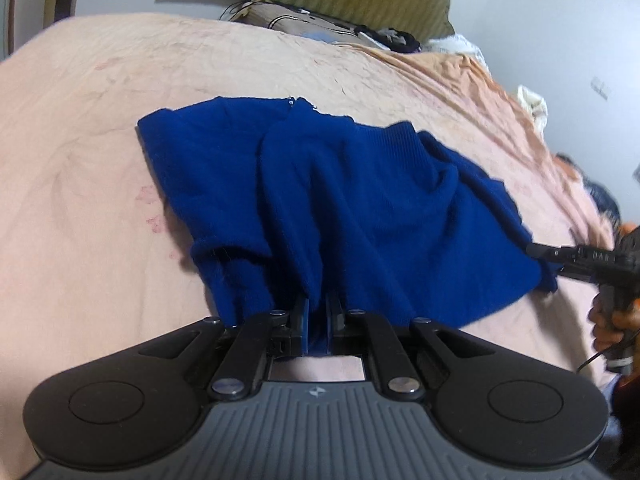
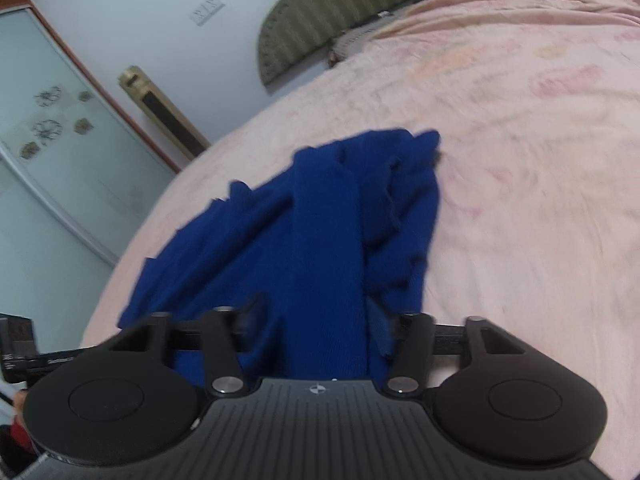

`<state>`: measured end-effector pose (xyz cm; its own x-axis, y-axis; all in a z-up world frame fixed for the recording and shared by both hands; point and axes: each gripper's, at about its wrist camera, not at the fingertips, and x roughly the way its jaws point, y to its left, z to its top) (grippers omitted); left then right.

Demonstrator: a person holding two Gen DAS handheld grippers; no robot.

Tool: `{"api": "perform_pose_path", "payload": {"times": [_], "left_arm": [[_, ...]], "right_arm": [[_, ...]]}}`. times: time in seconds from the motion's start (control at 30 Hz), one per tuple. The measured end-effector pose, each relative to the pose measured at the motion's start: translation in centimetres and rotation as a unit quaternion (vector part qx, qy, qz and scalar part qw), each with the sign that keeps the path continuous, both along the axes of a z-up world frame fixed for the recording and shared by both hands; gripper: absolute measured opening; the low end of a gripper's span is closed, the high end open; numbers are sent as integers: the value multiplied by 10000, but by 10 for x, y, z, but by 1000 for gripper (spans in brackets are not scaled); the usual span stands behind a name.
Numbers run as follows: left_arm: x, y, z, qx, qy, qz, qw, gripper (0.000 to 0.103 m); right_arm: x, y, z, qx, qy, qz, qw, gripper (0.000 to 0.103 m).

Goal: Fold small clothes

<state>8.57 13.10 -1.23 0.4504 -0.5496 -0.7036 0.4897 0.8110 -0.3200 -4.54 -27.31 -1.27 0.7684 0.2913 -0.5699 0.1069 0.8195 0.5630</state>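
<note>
1. Blue knit sweater (image 1: 340,200) lying rumpled across the centre of the left wrist frame on a pink bedsheet (image 1: 80,200), ribbed neckband toward the upper right, one sleeve doubled under at the lower left.
2. Left gripper (image 1: 318,320) at bottom centre, jaws nearly together and clenched on a bunched fold of the near hem.
3. Right gripper (image 1: 540,254) entering from the right edge of that frame, tips pinching the sweater's far corner; seen from its own camera (image 2: 320,320), a thick band of knit running between the fingers, gripped by the look of it, though blur hides the pad contact.
4. Person's hand (image 1: 608,316) on the right gripper's handle at the right edge.
5. Handling, as a judgement: soft, light, stretchy, limp; sags and bunches between the holds, clings a little to the sheet, nothing fragile.
6. Best holds, likely: hem corners or shoulder seams, taken at the edge through both layers, kept taut and level to lay flat before folding.
</note>
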Motion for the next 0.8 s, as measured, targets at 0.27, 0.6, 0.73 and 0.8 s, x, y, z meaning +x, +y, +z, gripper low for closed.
{"api": "perform_pose_path", "payload": {"times": [0.27,0.6,0.73,0.8], "left_arm": [[-10,2,8,-38,-345,-112,9993,4],[-11,71,14,93,-133,711,9973,0],[-12,84,4,113,9,828,9965,0],[-15,89,11,-371,-131,681,9969,1]], "right_arm": [[-16,9,11,-406,-187,-347,9984,10],[-39,1,26,-1035,-85,-583,9929,9],[-42,-2,9,-927,246,-493,9942,9],[-42,-5,3,-830,369,-486,9947,10]]}}
